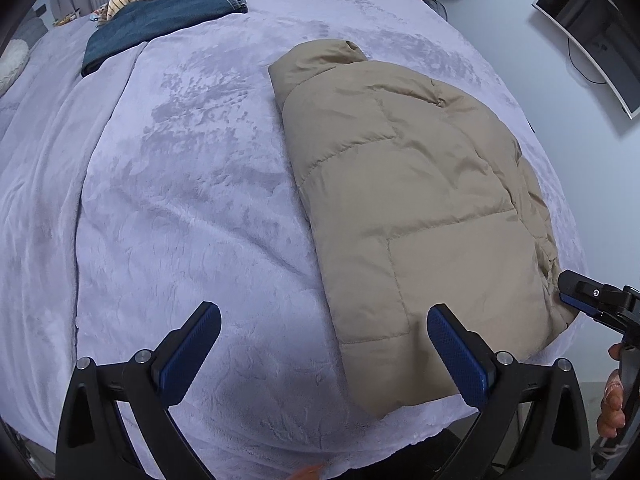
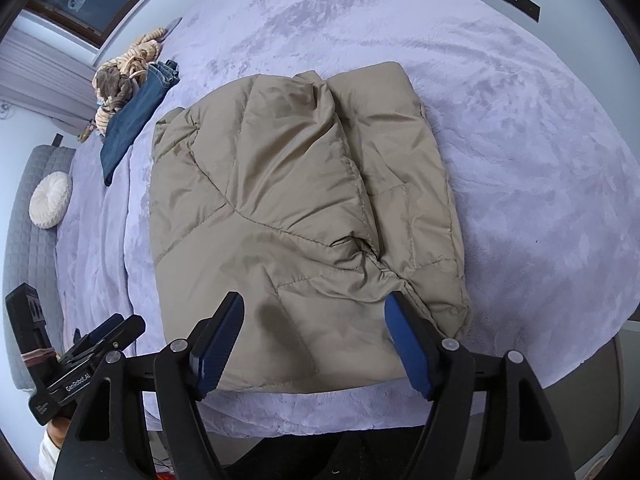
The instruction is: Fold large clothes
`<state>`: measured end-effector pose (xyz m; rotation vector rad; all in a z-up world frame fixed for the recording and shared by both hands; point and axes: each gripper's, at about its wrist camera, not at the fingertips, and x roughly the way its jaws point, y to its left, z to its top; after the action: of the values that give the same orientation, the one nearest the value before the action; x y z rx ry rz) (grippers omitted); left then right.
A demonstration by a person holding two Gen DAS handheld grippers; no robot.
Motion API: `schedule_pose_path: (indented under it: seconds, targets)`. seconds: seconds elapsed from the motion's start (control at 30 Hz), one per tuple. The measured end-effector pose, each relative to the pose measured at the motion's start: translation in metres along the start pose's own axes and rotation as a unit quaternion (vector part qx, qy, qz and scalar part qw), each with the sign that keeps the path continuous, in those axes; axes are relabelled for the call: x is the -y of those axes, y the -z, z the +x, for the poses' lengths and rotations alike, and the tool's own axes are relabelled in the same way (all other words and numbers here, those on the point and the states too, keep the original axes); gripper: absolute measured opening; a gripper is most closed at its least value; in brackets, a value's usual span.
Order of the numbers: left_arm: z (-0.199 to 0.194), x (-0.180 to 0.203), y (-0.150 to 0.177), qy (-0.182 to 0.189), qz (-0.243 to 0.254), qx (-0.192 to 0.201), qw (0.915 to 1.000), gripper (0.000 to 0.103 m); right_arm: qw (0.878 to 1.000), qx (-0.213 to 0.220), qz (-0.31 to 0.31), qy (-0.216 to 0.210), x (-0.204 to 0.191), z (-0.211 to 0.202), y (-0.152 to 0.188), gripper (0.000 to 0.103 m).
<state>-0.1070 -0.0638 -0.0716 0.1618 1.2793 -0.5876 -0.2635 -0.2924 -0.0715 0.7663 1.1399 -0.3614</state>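
Wide bed (image 1: 180, 208) under a lilac plush blanket (image 2: 520, 152), nap brushed into darker and lighter patches, long creases running down the left side. On it, near the front edge, a tan puffer jacket (image 1: 412, 200), folded into a bulky rectangle, collar end pointing away, hem end close to the front edge of the bed. Smooth, slightly shiny shell, stitched into broad padded panels, soft wrinkles and a deep crease where one folded layer overlaps another (image 2: 360, 248).

Left claw (image 1: 324, 350) spread wide apart, gripping nothing, low over the blanket at the jacket's near left corner: right finger (image 1: 456, 356) over the tan hem, left finger (image 1: 192, 352) over bare blanket. Right claw (image 2: 314, 340) likewise wide apart and empty, straddling the jacket's near edge, both blue textured pads (image 2: 408, 344) above tan fabric; contact with the fabric impossible to tell. Same right claw at the jacket's far right corner in the left view (image 1: 580, 296).

Further back, folded dark jeans (image 1: 160, 20), flat and long. Beside them a heap of braided, striped brown-and-cream cloth (image 2: 124, 76). Round cream ribbed cushion (image 2: 50, 200) on a grey quilted surface at the left.
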Motion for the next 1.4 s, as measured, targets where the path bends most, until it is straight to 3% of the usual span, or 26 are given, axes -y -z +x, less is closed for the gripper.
schedule_pose_path:
  seconds: [0.37, 0.63, 0.73, 0.93, 1.1, 1.13, 1.17, 1.23, 1.4]
  targets:
    - [0.016, 0.002, -0.043, -0.009, -0.055, 0.001, 0.9984, 0.103, 1.000, -0.012, -0.027, -0.012, 0.018, 0.001, -0.067, 0.081]
    - [0.047, 0.007, -0.072, 0.013, -0.076, -0.012, 0.9970, 0.103, 0.999, -0.043, -0.023, -0.023, 0.044, 0.023, -0.111, 0.082]
    - [0.057, 0.005, -0.075, 0.045, -0.081, -0.019, 0.9955, 0.103, 0.998, -0.052, -0.016, -0.036, 0.058, 0.031, -0.119, 0.082]
    - [0.079, -0.005, -0.073, 0.128, -0.109, -0.038, 0.9851, 0.103, 0.990, -0.071, 0.023, -0.118, 0.089, 0.058, -0.131, 0.085]
    - [0.091, -0.008, -0.073, 0.154, -0.120, -0.046, 0.9797, 0.103, 0.979, -0.089, 0.075, -0.169, 0.116, 0.093, -0.135, 0.086]
    - [0.092, -0.008, -0.073, 0.156, -0.120, -0.047, 0.9793, 0.103, 0.976, -0.093, 0.087, -0.179, 0.121, 0.101, -0.135, 0.090]
    - [0.094, -0.006, -0.074, 0.159, -0.120, -0.049, 0.9788, 0.103, 0.972, -0.094, 0.094, -0.192, 0.122, 0.106, -0.134, 0.103]
    - [0.099, -0.005, -0.076, 0.167, -0.119, -0.054, 0.9773, 0.103, 0.967, -0.089, 0.101, -0.217, 0.120, 0.114, -0.135, 0.103]
    - [0.107, -0.011, -0.082, 0.214, -0.123, -0.063, 0.9669, 0.103, 0.935, -0.124, 0.094, -0.320, 0.094, 0.118, -0.141, 0.103]
